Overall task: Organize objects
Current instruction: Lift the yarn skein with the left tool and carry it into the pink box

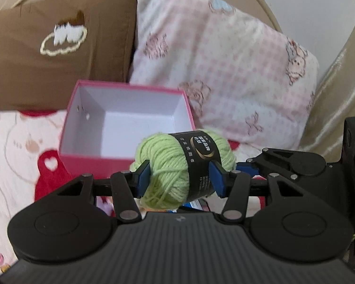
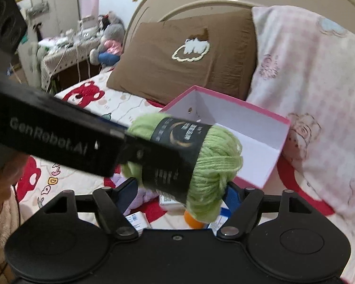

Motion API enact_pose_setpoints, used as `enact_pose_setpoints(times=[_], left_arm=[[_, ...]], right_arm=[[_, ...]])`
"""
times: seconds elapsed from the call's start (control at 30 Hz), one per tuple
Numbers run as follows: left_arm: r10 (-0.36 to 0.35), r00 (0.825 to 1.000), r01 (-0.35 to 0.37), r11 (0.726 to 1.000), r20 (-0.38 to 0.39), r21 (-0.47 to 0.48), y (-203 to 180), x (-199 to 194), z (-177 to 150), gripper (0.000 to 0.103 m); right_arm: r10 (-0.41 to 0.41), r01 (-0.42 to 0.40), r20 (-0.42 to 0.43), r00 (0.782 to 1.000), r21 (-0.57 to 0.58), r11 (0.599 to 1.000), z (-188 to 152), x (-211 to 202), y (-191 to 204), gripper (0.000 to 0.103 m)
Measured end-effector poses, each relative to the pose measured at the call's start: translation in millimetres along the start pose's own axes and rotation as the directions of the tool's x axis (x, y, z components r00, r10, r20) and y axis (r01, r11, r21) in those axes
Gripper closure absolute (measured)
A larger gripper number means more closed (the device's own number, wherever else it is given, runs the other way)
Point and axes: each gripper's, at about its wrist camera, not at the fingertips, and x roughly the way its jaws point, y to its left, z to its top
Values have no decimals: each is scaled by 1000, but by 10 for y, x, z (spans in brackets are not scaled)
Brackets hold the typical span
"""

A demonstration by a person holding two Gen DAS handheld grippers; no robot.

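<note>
A ball of light green yarn (image 1: 170,163) with a black paper band hangs above the bed, and my left gripper (image 1: 179,177) is shut on it, blue pads pressing its two sides. Just behind it stands an open pink box (image 1: 127,85) with a bare white inside. In the right wrist view the left gripper's black body (image 2: 59,137) reaches in from the left with the yarn (image 2: 210,165). The yarn's lower end hangs between the fingers of my right gripper (image 2: 181,189); I see no squeeze there. The pink box (image 2: 267,163) lies behind, tilted on the bedding.
A brown pillow (image 1: 47,54) and a pink checked pillow (image 1: 224,66) lean on the beige headboard (image 2: 224,2). Under the grippers lie an orange ball (image 2: 194,221), small cartons (image 2: 137,220) and a purple item (image 2: 142,196). A cluttered bedside table (image 2: 66,47) stands at left.
</note>
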Motion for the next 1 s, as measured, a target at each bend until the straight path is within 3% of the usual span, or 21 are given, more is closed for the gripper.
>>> enact_pose_setpoints(times=[0.13,0.33,0.63,1.0], left_arm=[[-14,1000,14,1000,20,-5,130,102,185,53],[-35,999,35,999,35,-8,319,403,356,53],[-9,1000,9,1000,7,-10,587,1055,432,53],[-73,997,67,987,-35,-144,843,1934,545,53]], right_arm=[[-23,20,-39,999,-65,998,269,106,-75,35],[-43,38,-94,995,-61,997,467,341,-244,45],[-36,41,-51,998,96,995,337,933,-541,45],[-145,165,-156,977,131,977,416,1658,-887,45]])
